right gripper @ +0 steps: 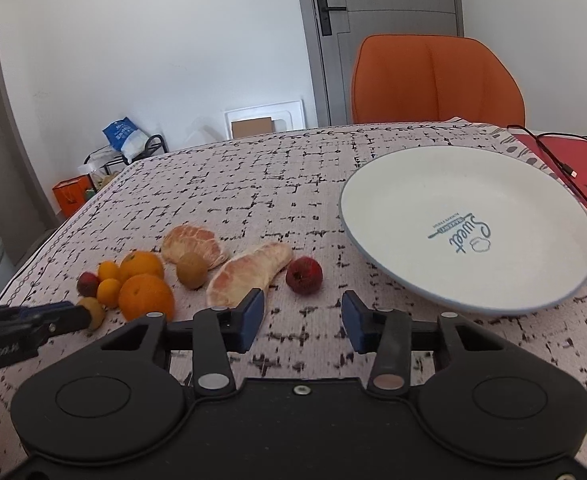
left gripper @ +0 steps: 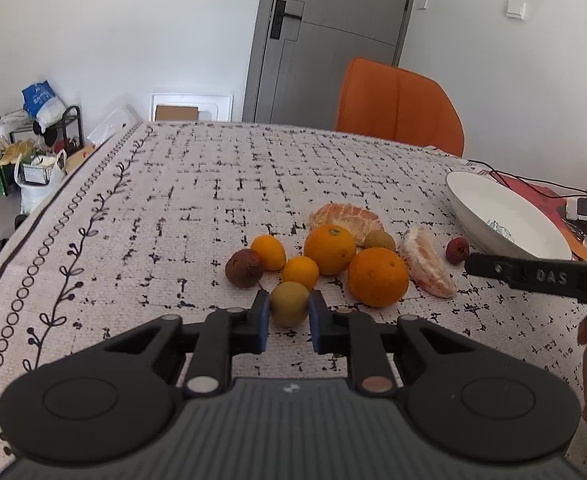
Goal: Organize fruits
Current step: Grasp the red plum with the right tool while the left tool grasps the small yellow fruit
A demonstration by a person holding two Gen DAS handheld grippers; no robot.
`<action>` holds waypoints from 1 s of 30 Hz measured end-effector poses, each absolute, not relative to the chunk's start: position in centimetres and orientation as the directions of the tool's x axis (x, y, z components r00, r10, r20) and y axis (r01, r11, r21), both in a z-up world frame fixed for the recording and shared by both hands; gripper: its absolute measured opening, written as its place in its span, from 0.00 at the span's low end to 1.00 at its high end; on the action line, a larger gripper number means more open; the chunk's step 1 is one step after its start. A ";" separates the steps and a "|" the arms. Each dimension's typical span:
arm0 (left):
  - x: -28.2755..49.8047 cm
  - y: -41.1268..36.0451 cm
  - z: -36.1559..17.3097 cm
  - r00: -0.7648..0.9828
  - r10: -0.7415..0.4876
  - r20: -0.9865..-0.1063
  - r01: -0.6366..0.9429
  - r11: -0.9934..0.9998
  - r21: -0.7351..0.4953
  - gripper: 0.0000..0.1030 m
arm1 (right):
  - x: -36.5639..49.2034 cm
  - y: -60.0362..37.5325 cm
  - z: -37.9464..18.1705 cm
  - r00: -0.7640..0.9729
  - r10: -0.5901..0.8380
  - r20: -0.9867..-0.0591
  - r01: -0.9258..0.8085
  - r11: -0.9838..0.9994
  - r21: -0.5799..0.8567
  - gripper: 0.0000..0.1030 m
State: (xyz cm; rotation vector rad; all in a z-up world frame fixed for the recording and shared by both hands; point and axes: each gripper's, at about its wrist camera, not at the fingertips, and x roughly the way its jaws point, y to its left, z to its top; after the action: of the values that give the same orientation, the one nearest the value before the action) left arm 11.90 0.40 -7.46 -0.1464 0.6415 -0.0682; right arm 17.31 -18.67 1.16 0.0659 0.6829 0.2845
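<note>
Black left tongs [left gripper: 289,312] fill the near edge of the left wrist view, their blue pads [left gripper: 262,320] closed against both sides of a small round greenish-brown fruit [left gripper: 289,303]. It sits at the near end of the fruit cluster, on a worktop [left gripper: 133,240] covered with a cream cloth printed in broken black lines.

Just beyond it lie two small oranges [left gripper: 300,272], a dark brownish-red fruit [left gripper: 244,268] to the left, two large oranges [left gripper: 377,277] to the right, and farther off a peeled citrus half [left gripper: 345,216] and a second greenish-brown fruit [left gripper: 379,240]. A peeled citrus wedge [left gripper: 425,268] lies to the right of the large oranges.

Right tongs [right gripper: 301,312] stand part open with nothing between their pads. They sit near a red lychee [right gripper: 304,275], which rests between the wedge and a white plate [right gripper: 373,208]. The plate is empty, at the right of the worktop, well apart from the cluster.

The gripped fruit looks light, firm and smooth-skinned, so it could roll or squirt out; holding it across its widest part, as now, seems safest. The lychee looks light with a rough rind that should grip well. The peeled pieces look soft and easily crushed, best held gently across the middle. The large oranges look heavier and wide for the tongs.

An orange chair [right gripper: 437,80] and a grey door [right gripper: 373,20] stand beyond the worktop.
</note>
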 end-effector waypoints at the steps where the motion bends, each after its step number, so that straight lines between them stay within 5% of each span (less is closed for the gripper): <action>1: 12.0 0.4 -7.5 0.798 -0.112 -0.593 0.017 0.986 -0.164 0.21 | 17.6 -18.5 1.1 0.739 0.276 -0.614 -0.236 0.960 0.148 0.40; 14: 12.0 1.6 -7.8 0.802 -0.093 -0.590 -0.020 0.983 -0.183 0.21 | 19.2 -17.5 0.7 0.747 0.240 -0.620 -0.219 0.969 0.112 0.34; 19: 11.9 1.8 -7.3 0.811 -0.089 -0.579 -0.024 0.983 -0.184 0.21 | 19.8 -17.6 0.3 0.740 0.239 -0.629 -0.209 0.970 0.123 0.21; 30: 11.5 0.8 -5.6 0.832 -0.108 -0.544 0.015 0.985 -0.172 0.21 | 17.7 -18.9 2.1 0.763 0.281 -0.582 -0.219 0.960 0.176 0.20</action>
State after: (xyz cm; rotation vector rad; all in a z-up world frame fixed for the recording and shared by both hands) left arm 11.53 0.81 -5.61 -0.1631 0.5849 -0.0654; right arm 17.72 -18.91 2.06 0.0997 0.6475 0.2722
